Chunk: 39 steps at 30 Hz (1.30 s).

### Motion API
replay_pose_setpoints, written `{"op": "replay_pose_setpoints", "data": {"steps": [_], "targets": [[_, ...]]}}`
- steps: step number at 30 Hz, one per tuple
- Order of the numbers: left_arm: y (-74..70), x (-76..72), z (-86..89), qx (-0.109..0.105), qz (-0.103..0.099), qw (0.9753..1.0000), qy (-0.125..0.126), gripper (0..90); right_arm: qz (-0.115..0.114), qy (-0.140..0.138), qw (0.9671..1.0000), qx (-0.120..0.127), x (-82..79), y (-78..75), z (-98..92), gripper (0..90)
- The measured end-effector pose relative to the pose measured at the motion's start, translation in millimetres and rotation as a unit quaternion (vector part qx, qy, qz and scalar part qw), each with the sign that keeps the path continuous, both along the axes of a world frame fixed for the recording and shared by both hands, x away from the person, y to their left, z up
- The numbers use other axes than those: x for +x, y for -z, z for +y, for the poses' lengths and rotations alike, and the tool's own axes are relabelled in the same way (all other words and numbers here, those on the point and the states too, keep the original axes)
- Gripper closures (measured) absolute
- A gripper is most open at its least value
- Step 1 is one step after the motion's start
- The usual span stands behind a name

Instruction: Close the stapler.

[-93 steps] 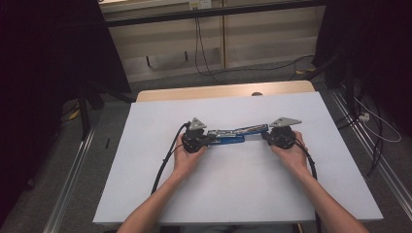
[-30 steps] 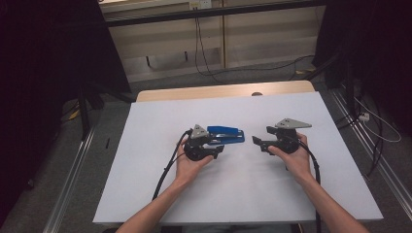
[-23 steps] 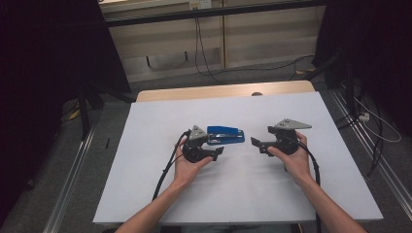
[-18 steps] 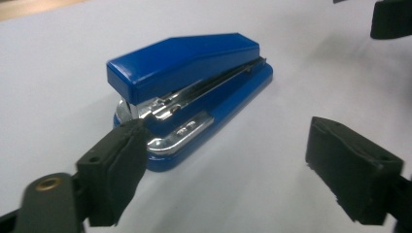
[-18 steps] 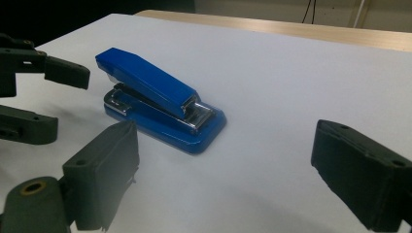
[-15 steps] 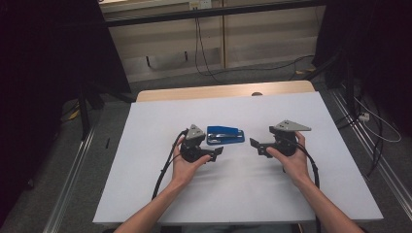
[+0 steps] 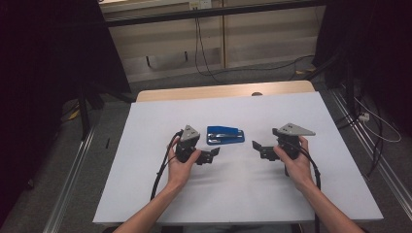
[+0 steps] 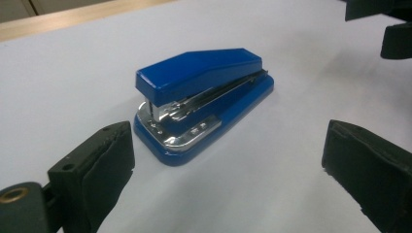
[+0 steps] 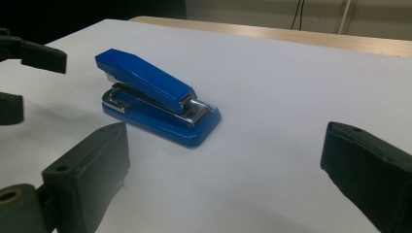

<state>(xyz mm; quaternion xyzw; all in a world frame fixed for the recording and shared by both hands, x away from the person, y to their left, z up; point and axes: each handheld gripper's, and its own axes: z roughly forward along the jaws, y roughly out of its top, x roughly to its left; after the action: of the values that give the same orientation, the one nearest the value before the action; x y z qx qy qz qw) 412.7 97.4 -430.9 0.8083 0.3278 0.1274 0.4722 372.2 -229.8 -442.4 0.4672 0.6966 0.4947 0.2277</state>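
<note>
- The left gripper (image 7: pixel 214 154) sits just to the left of the blue stapler (image 7: pixel 225 135) and a little nearer the person, its jaws spread wide with nothing between them. The person's left hand (image 7: pixel 182 165) keeps it low over the white table (image 7: pixel 145 194), probably so the jaws stay level with the stapler's body.
- In the left gripper view the blue stapler (image 8: pixel 204 102) lies ahead of the open jaws, apart from both pads, with its metal stapling end turned toward this gripper. The gripper is pointed at the stapler rather than around it, which reads as a stand-off position.
- The stapler lies flat on its base, closed, lengthwise between the two grippers and slightly farther from the person than either. It touches nothing but the table.
- The right gripper (image 7: pixel 257 147) is farther from the stapler than the left one, off its right end, jaws likewise wide apart and empty; the right hand (image 7: pixel 291 158) holds it aimed leftward.
- In the right gripper view the stapler (image 9: pixel 155 97) sits ahead and left of the jaws, its hinged end nearer, clear of both pads.
</note>
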Motion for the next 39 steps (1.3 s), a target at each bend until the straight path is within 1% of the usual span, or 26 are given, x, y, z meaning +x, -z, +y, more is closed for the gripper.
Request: {"op": "replay_pose_setpoints", "data": {"steps": [1,3,4,7,9,12,16,17,20,22,23,24,26,30,31,36,38,39], "targets": [[-1.4,-1.1,2.1,0.004,-0.001,1.0,-0.004,5.2,-0.001,0.002,1.0,0.0,-0.8,-0.4,-0.4,3.7],[-3.3,-3.9,7.4,0.002,-0.007,0.9999,-0.01,5.2,-0.002,0.004,1.0,0.002,-2.9,-1.9,-1.2,3.8],[-3.9,-4.8,8.9,0.002,-0.006,0.9999,-0.011,5.2,-0.004,0.006,1.0,0.004,-4.4,-3.2,-1.3,3.9],[-6.6,-7.8,16.0,-0.006,-0.011,0.9998,-0.014,5.2,-0.01,0.007,0.9999,0.001,-7.1,-5.4,-0.4,3.9],[-7.7,-9.4,20.5,-0.007,-0.014,0.9997,-0.016,5.2,-0.013,0.008,0.9999,-0.002,-7.8,-5.9,1.0,3.9],[-8.6,-11.9,26.7,-0.009,-0.015,0.9996,-0.02,5.2,-0.015,0.004,0.9999,-0.003,-10.3,-7.5,4.7,4.1],[-11.0,-16.4,35.6,-0.015,-0.017,0.9993,-0.029,5.2,-0.015,-0.001,0.9999,-0.005,-14.8,-8.8,9.2,4.3],[-12.1,-17.9,37.9,-0.019,-0.02,0.9991,-0.032,5.2,-0.015,-0.002,0.9999,-0.005,-15.7,-8.9,9.9,4.3],[-15.0,-20.7,42.8,-0.019,-0.023,0.9988,-0.039,5.2,-0.017,-0.001,0.9999,-0.004,-20.3,-9.8,11.9,4.5],[-16.4,-22.3,45.9,-0.024,-0.021,0.9986,-0.041,5.2,-0.019,-0.005,0.9998,-0.01,-22.7,-11.2,11.9,4.5],[-16.9,-23.1,47.3,-0.026,-0.018,0.9986,-0.042,5.2,-0.021,-0.001,0.9997,-0.009,-24.2,-12.1,11.5,4.5],[-17.6,-24.1,49.0,-0.023,-0.018,0.9987,-0.042,5.2,-0.024,-0.001,0.9997,-0.01,-25.7,-13.0,10.4,4.5],[-18.9,-26.8,52.0,-0.023,-0.021,0.9987,-0.042,5.2,-0.028,0.002,0.9995,-0.012,-29.4,-15.1,7.7,4.4],[-21.6,-31.6,57.9,-0.017,-0.028,0.9985,-0.043,5.2,-0.025,0.006,0.9995,-0.016,-35.8,-15.1,0.4,4.3],[-21.7,-33.6,60.2,-0.019,-0.031,0.9982,-0.047,5.2,-0.025,0.007,0.9995,-0.017,-37.3,-14.7,-1.0,4.2],[-21.0,-41.2,71.9,-0.017,-0.032,0.9979,-0.054,5.2,-0.024,0.014,0.9994,-0.019,-47.2,-12.9,-9.0,4.2],[-20.8,-44.2,76.5,-0.02,-0.032,0.9977,-0.056,5.2,-0.026,0.017,0.9993,-0.021,-50.3,-12.9,-11.7,4.2],[-21.3,-45.8,79.8,-0.016,-0.035,0.9976,-0.058,5.2,-0.027,0.019,0.9992,-0.022,-51.5,-12.9,-12.5,4.2]]}}
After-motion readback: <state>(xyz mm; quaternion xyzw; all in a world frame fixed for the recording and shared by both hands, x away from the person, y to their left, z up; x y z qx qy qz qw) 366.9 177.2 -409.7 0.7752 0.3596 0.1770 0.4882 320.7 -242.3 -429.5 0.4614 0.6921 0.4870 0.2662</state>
